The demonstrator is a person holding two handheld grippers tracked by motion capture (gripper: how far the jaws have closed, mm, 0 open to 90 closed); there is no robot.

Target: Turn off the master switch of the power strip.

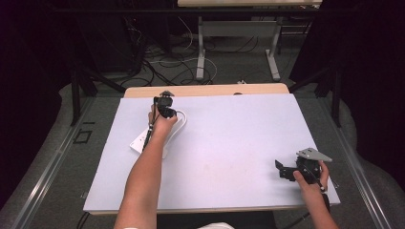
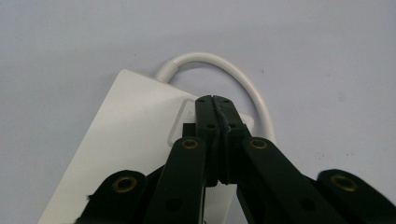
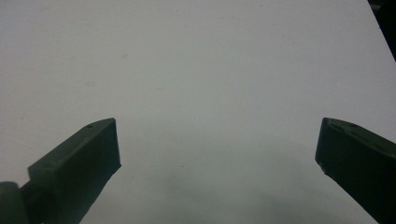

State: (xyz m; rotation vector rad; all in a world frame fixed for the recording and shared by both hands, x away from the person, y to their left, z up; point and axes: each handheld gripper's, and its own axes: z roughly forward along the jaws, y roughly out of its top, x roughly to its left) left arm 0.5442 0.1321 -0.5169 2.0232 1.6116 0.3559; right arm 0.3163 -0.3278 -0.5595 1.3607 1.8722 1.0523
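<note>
A white power strip lies flat on the pale sheet covering the table, toward the sheet's left edge and nearer its far edge than its near one, turned at an angle to those edges. Its white cable leaves the far end and loops round beside the strip. The left gripper sits over that far end, held by the left hand; in the left gripper view its jaws are pressed together tip to tip, directly above a raised outline near the end of the strip, close to where the cable comes out. Whether the tips touch the strip or pinch anything is hard to tell. The right gripper rests near the sheet's near right corner, well apart from the strip, with its jaws spread wide over bare sheet.
</note>
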